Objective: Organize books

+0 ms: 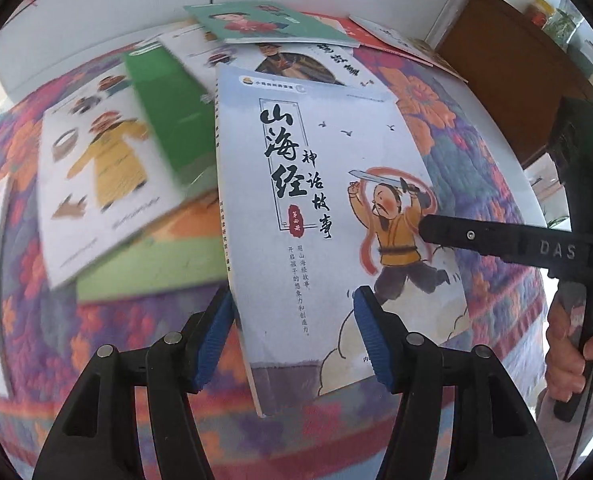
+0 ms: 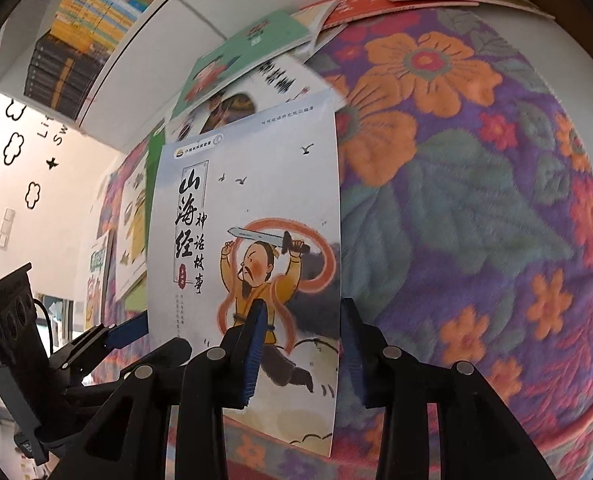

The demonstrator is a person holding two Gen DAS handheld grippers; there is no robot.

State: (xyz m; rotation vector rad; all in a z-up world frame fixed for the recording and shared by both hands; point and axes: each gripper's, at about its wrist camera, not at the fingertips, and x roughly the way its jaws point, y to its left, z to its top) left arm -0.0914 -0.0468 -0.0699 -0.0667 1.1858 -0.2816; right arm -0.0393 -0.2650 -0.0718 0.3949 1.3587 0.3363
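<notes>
A bookshelf (image 2: 76,40) beyond the table holds rows of stacked books. The mythology book (image 1: 316,200) with the sword-waving figure on its cover sits tilted over the flowered tablecloth (image 2: 456,200), in front of a loose spread of other books (image 1: 108,168).

The left gripper (image 1: 292,340) stands partly open. One pad meets the spine edge and the other lies over the cover, but actual pressure cannot be told.

The right gripper (image 2: 302,340) straddles the book's right edge with its jaws well apart and not pinching. Both point steeply down. A hand (image 1: 576,332) grips the right handle.
</notes>
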